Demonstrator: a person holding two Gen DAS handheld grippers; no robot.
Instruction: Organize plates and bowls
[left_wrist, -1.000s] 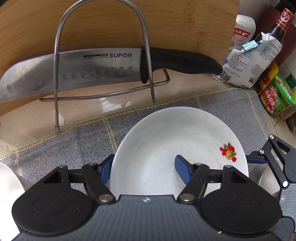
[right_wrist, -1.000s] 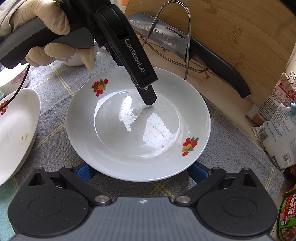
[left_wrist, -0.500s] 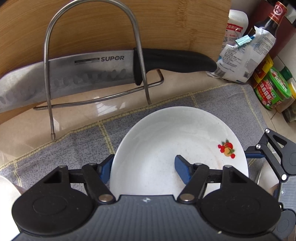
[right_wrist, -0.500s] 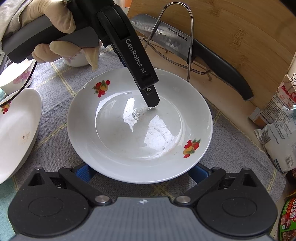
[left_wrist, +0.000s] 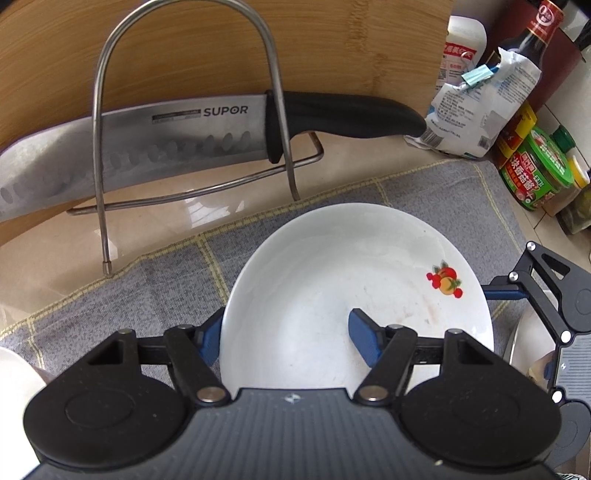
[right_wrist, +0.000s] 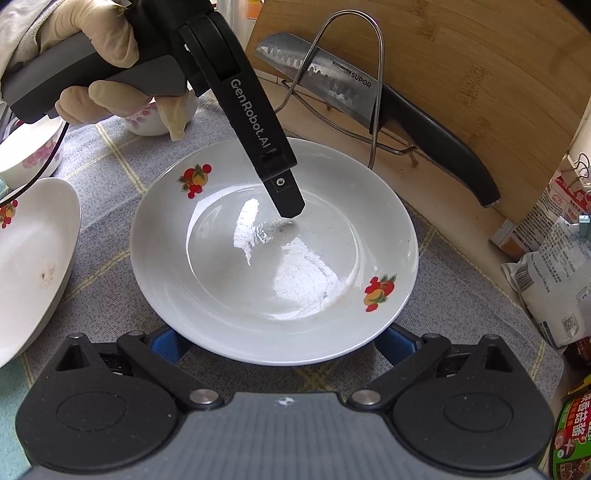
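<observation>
A white plate (right_wrist: 236, 280) with fruit motifs lies on the grey checked cloth (right_wrist: 454, 295). My left gripper (left_wrist: 284, 328) is shut on its rim, one blue finger (left_wrist: 364, 334) inside the plate (left_wrist: 351, 280) and the other outside the rim. In the right wrist view that inner finger (right_wrist: 284, 195) touches the plate's well, with a gloved hand (right_wrist: 92, 48) on the handle. My right gripper (right_wrist: 280, 341) stands open at the plate's near edge, its blue fingertips partly hidden under the rim and holding nothing. A second fruit plate (right_wrist: 33, 266) lies at the left.
Two floral bowls (right_wrist: 29, 155) (right_wrist: 147, 122) stand behind the second plate. A wire rack (left_wrist: 184, 110) holds a large knife (left_wrist: 166, 147) against an upright wooden cutting board (left_wrist: 295, 44). Packets (left_wrist: 480, 110), a sauce bottle (left_wrist: 539, 37) and jars (left_wrist: 535, 173) crowd the right side.
Nothing has visibly changed beyond a slight shift of the left wrist view; the plate and both grippers keep their places.
</observation>
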